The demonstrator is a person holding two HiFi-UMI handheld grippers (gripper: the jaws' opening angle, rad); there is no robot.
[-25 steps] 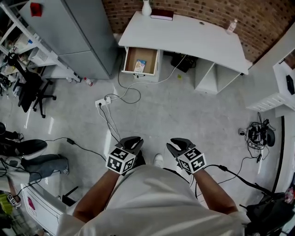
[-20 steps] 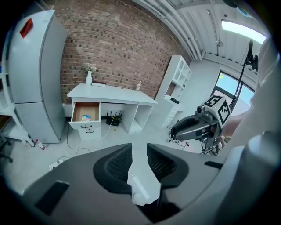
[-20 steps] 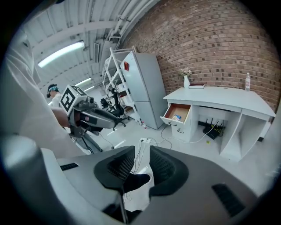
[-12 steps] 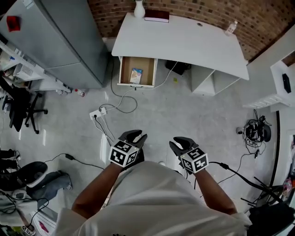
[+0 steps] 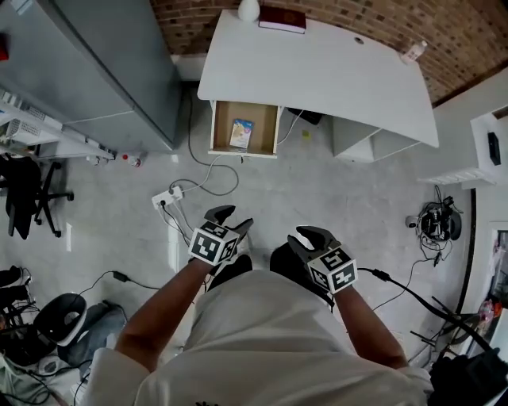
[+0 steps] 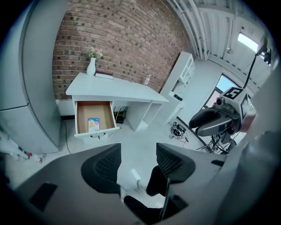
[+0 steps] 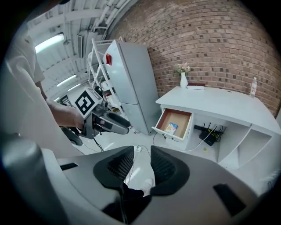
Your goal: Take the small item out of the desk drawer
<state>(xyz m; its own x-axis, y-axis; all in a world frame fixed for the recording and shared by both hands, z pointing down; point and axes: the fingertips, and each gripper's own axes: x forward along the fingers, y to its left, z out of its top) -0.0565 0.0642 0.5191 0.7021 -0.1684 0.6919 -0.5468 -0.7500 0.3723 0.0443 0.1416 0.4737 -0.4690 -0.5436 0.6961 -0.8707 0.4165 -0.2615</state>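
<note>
The white desk (image 5: 333, 75) stands against the brick wall with its wooden drawer (image 5: 225, 127) pulled open. In the drawer lies a small light-blue packet (image 5: 241, 133), also seen in the left gripper view (image 6: 93, 124) and the right gripper view (image 7: 171, 128). My left gripper (image 5: 230, 220) and right gripper (image 5: 305, 238) hang side by side over the floor, well short of the drawer. Both point down toward it. The left jaws have just been opening and now stand apart with nothing between them. The right jaws have opened a little further and are also empty.
A tall grey cabinet (image 5: 87, 63) stands left of the desk. A power strip with cables (image 5: 171, 194) lies on the floor between me and the drawer. A vase (image 5: 248, 9), a book (image 5: 282, 20) and a bottle (image 5: 411, 52) sit on the desk. Cables (image 5: 436, 226) lie at the right.
I have walked toward the desk, and both grippers have moved forward with me. The left jaws have spread from shut to apart. The right jaws widened slightly.
</note>
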